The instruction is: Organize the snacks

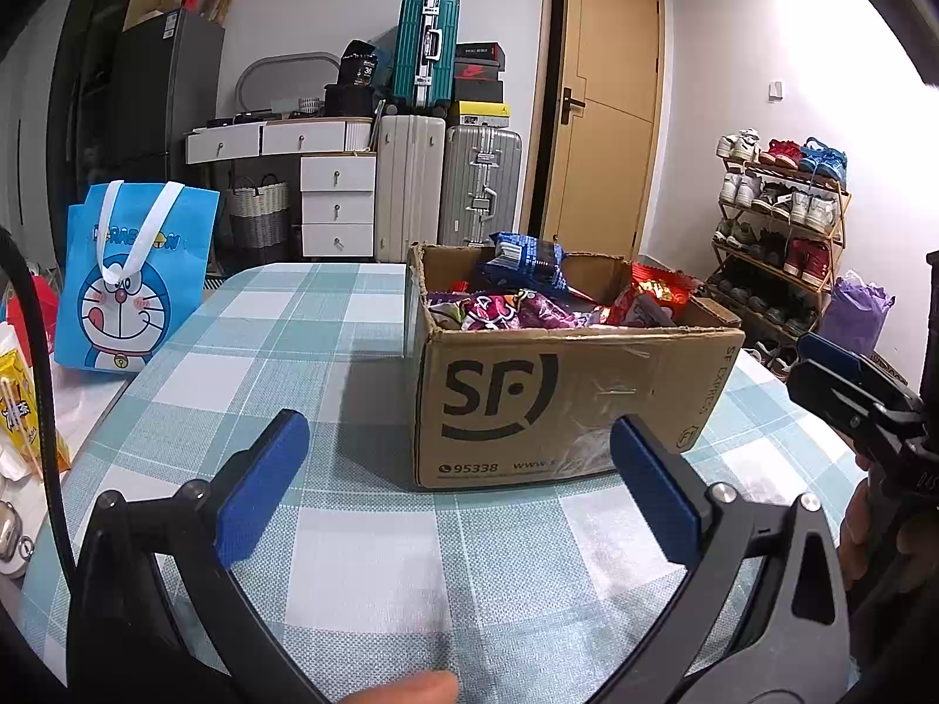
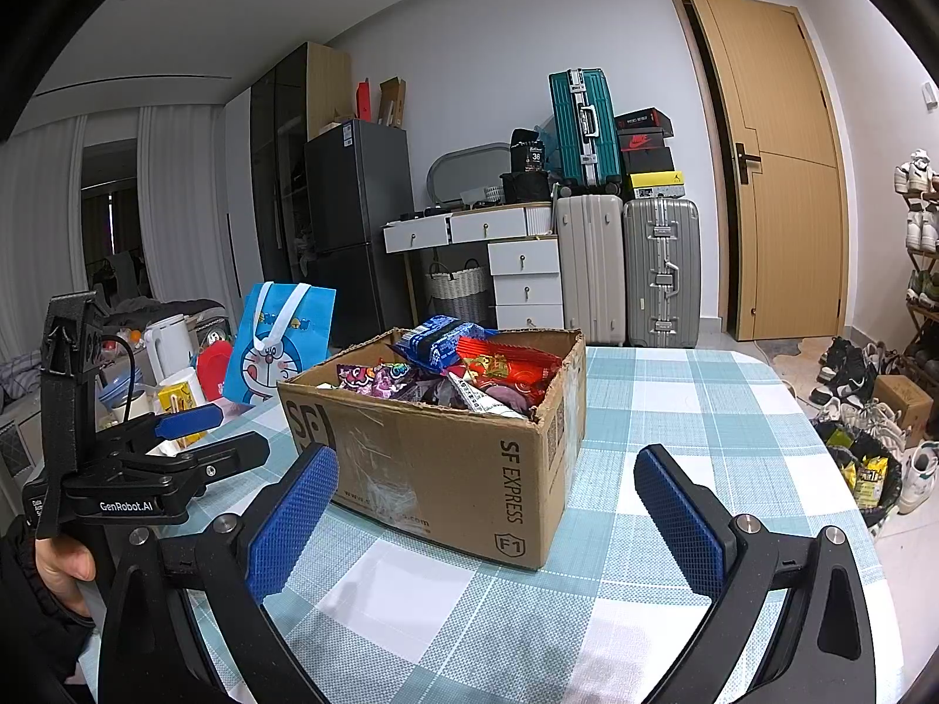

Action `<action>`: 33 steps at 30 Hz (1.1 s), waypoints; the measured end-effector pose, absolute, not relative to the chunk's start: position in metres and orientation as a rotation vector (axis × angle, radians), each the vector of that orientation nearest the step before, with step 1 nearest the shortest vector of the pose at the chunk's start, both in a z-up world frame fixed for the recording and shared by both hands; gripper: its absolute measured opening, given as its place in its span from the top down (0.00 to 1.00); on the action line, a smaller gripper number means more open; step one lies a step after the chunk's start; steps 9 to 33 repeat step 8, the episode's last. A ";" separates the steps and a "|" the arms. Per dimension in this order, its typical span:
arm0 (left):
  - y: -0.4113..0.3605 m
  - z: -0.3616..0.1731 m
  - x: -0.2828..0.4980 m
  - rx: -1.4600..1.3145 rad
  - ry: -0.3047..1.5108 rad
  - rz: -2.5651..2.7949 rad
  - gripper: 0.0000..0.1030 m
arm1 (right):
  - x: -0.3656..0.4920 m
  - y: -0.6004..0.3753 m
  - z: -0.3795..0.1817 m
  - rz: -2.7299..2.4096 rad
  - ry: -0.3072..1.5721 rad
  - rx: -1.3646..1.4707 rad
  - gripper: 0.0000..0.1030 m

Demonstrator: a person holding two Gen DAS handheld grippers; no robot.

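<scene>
An open cardboard box (image 1: 557,405) marked SF stands on the checked tablecloth (image 1: 364,557), filled with snack packets: a blue one (image 1: 522,261) on top, purple ones (image 1: 505,311) and red ones (image 1: 651,293). My left gripper (image 1: 459,425) is open just in front of the box, nothing between its blue pads (image 1: 264,487). In the right wrist view the same box (image 2: 458,469) is seen corner-on, with the blue packet (image 2: 437,340) and red packet (image 2: 505,369) showing. My right gripper (image 2: 486,457) is open and empty, also short of the box.
A blue cartoon tote bag (image 1: 129,281) stands at the table's left edge. Beside it are a yellow snack packet (image 1: 17,405), a white kettle (image 2: 167,346) and cups. A bin (image 2: 862,469) with wrappers sits on the floor at the right, near a shoe rack (image 1: 780,223).
</scene>
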State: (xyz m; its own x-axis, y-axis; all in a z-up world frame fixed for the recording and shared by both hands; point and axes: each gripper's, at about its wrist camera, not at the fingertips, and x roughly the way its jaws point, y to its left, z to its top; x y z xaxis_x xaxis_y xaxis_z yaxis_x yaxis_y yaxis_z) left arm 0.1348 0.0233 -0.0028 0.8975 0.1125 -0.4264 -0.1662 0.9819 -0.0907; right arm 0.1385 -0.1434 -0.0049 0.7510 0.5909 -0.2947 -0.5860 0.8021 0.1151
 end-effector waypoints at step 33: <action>0.023 -0.004 0.133 -0.123 0.427 0.142 0.00 | 0.139 -0.144 -0.005 0.643 0.327 0.017 0.00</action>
